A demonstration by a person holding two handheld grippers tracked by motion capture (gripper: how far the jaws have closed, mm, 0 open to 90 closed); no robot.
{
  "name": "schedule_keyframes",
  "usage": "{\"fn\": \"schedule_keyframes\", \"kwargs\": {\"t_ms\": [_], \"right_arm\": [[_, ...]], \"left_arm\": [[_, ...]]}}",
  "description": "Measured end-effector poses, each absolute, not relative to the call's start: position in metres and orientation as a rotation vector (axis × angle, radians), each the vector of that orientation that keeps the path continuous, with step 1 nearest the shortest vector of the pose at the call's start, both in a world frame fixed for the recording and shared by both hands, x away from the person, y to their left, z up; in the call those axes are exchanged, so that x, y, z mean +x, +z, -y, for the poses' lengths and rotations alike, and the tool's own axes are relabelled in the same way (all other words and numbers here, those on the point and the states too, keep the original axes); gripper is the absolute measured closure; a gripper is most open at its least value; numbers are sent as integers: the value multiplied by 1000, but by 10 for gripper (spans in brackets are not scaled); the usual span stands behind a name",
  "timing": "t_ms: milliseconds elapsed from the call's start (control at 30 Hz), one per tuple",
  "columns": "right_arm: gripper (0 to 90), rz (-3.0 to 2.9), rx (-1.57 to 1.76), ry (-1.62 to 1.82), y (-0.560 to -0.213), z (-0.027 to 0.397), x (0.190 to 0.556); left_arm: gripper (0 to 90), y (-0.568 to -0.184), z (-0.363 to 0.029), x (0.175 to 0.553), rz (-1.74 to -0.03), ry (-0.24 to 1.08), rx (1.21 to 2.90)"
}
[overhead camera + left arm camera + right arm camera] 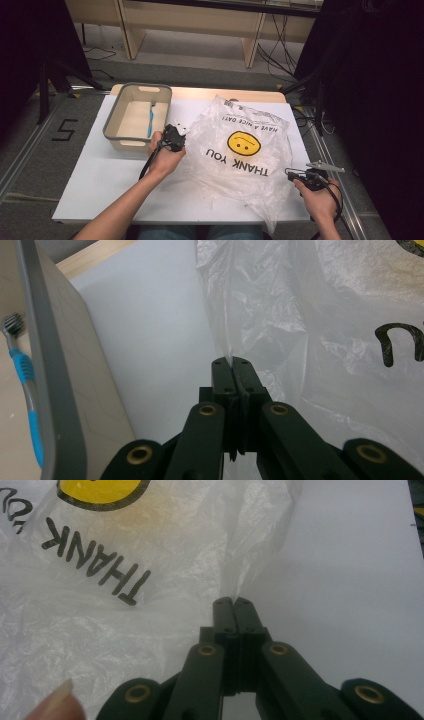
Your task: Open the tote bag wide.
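A clear plastic bag [240, 150] printed with a yellow smiley and "THANK YOU" lies spread on the white table [100, 175]. My left gripper [181, 134] is at the bag's left edge, shut on a fold of the film [231, 347]. At the bag's right edge my right gripper [289, 172] is shut on the film too, which rises from between its closed jaws [250, 575]. A blue toothbrush [150, 120] lies inside the grey-rimmed bin [116, 120] left of the bag, its bristle head [14, 324] showing in the left gripper view.
The bin's wall [80, 390] stands close to the left of my left gripper. Bare white table [360, 580] lies right of the bag. The table's right edge is near my right hand [320, 200]. Wooden furniture and cables are on the floor beyond.
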State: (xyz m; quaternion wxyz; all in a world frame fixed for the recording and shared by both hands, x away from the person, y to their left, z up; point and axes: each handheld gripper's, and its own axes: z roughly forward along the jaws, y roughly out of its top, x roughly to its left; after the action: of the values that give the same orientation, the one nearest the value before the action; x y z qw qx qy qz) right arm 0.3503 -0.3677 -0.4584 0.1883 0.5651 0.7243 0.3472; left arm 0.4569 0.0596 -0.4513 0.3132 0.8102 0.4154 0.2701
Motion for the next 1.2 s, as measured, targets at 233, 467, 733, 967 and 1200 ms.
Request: {"fn": "schedule_keyframes", "kwargs": {"t_ms": [233,467,733,967,1200], "right_arm": [[900,-2007,1607,994,-459,369,354],[900,-2021,1602,993,-461,367,354],[710,-2026,1570,980,-462,366,352],[506,-1983,1437,986,-449,365,349],[420,-1998,1353,1003,-442,358,350]], "left_arm": [[894,-448,-50,471,-1090,766,2130],[777,-448,-45,481,-1059,848,2124],[356,-436,-49,468,-1010,906,2071],[332,-423,-59,445,-1008,739,2043],[302,-425,-63,420,-960,618,2076]]}}
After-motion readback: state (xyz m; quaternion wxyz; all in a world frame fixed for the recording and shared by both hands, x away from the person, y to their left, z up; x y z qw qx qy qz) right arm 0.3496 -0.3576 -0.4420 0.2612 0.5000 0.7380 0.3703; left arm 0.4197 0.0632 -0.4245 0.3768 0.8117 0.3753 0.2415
